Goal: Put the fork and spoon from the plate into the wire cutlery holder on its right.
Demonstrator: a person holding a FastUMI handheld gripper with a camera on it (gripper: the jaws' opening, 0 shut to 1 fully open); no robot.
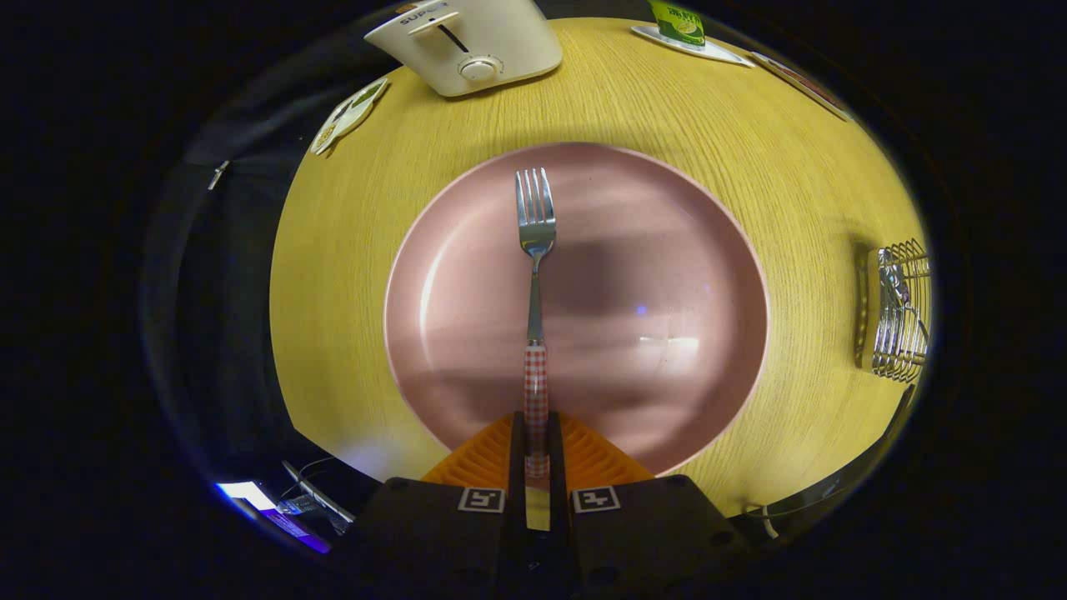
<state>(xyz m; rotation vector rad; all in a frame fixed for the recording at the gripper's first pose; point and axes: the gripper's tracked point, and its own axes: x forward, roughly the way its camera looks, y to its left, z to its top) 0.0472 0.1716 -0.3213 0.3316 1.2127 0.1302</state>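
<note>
A steel fork [534,275] with a red-and-white checked handle points straight ahead over the pink plate [667,250], tines up and away from me. My gripper [536,442] is shut on the fork's handle, both fingers pressed against its sides. The plate rests on the round yellow wooden table [792,167]. To the plate's right stands the wire cutlery holder [899,312], with a spoon [900,292] inside it.
A cream toaster [467,46] stands at the table's far side, left of centre. A green carton [677,21] sits on a white coaster at the far right. A small printed card [346,117] lies near the table's left edge.
</note>
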